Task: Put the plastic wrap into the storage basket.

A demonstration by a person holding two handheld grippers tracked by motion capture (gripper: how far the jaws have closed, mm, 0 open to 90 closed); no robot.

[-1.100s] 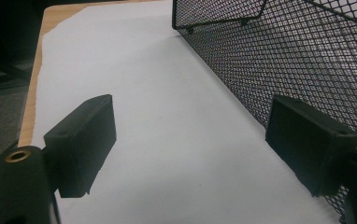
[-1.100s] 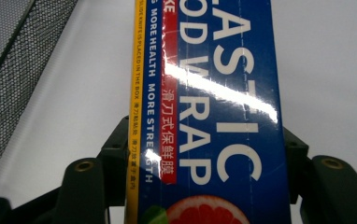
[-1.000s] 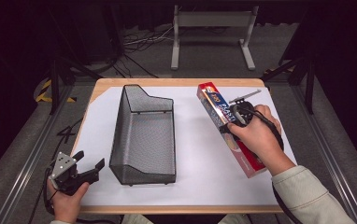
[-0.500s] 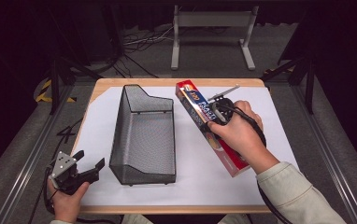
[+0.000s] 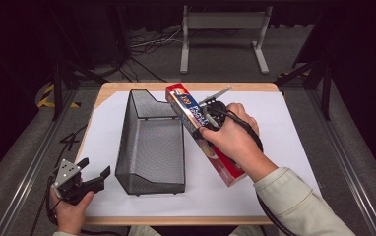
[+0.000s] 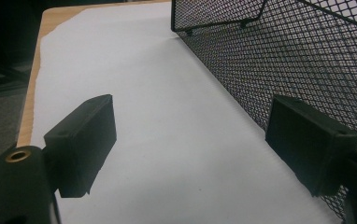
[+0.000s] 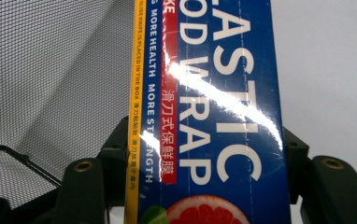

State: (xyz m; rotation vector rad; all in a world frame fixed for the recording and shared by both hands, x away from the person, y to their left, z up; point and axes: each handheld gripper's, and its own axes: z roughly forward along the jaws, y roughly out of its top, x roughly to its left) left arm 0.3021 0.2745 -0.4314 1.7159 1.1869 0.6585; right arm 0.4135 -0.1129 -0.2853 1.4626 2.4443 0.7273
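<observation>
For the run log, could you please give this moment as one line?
right gripper: shut on plastic wrap box | box: beside mesh basket | left gripper: open, idle

The box (image 7: 214,116) reads, partly cut off, "PLASTIC FOOD WRAP" and "MORE HEALTH".

Wire basket (image 5: 151,147) sits between the tongs; wrap box (image 5: 201,130) in the right tongs (image 5: 210,118), left tongs (image 5: 85,179) beside the basket.
</observation>
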